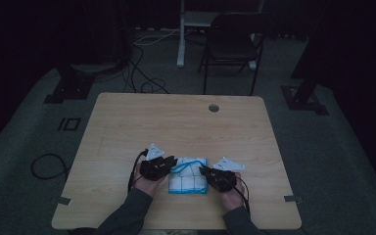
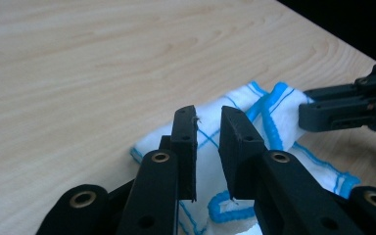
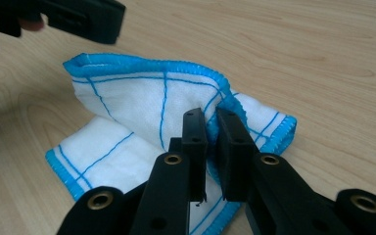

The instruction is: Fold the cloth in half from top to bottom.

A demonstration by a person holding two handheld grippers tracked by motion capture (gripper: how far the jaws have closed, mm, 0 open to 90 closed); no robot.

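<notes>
Left gripper (image 2: 208,142) jaws slightly apart over cloth (image 2: 254,112), released; right gripper (image 3: 211,147) pinches blue hem. Cloth (image 1: 188,175) partly folded; tidying remains.

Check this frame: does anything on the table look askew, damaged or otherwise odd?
Nothing damaged or spilled. The white cloth with blue edging is only partly folded: one corner flap lies doubled over askew, its edges not lined up. Both grippers, left and right, sit low over it.
</notes>
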